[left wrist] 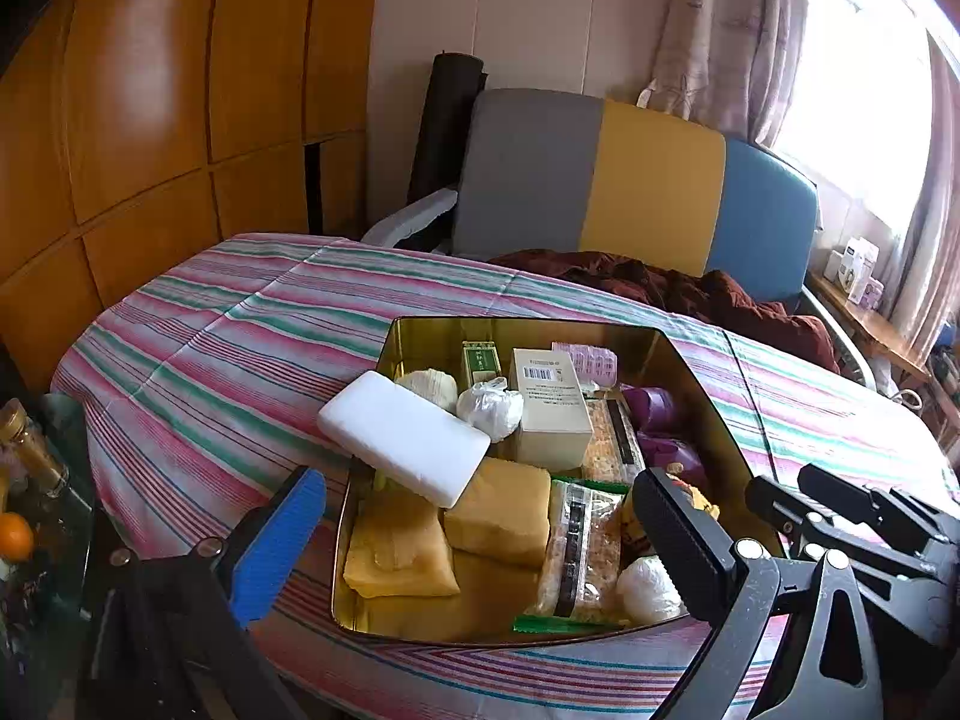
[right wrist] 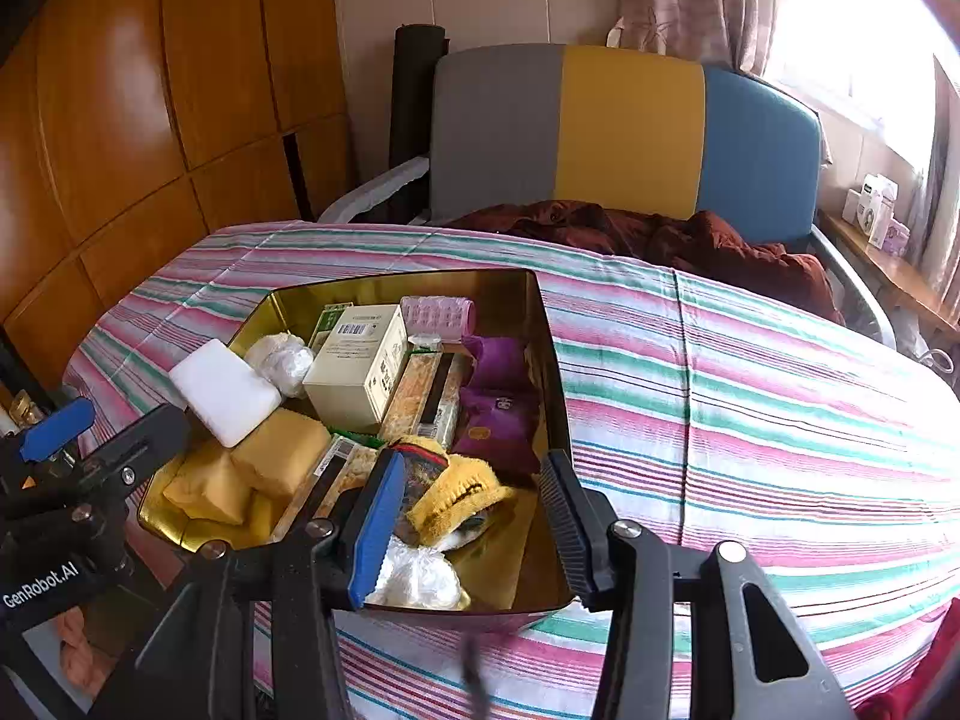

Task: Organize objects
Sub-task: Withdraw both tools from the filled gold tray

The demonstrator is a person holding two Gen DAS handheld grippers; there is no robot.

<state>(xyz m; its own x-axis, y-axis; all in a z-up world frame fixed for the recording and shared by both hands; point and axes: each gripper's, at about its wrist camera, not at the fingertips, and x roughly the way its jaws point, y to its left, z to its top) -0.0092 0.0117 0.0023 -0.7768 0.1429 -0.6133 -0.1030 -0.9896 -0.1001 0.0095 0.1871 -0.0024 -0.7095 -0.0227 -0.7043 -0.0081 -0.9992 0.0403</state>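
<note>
Gold tin (left wrist: 708, 396), white block (left wrist: 403, 437) atop, cream box (left wrist: 549, 408) inside

Only legible text: "GenRobot.AI" in white on the black body of the left hand-held gripper (right wrist: 57, 438), seen in the right wrist view. The cream box (right wrist: 360, 372) in the gold tin (right wrist: 540, 324) carries a barcode label and small print, too small to read.

1. A gold tin (right wrist: 543, 324) is sitting on a striped tablecloth (right wrist: 750, 396), packed with goods.
2. A white block (right wrist: 225, 393) is leaning over its left rim, beside a cream box (right wrist: 357, 369).
3. The right gripper (right wrist: 471, 525) is hovering over the tin's near end, jaws parted and gripping nothing, above a yellow cloth (right wrist: 456, 495).
</note>
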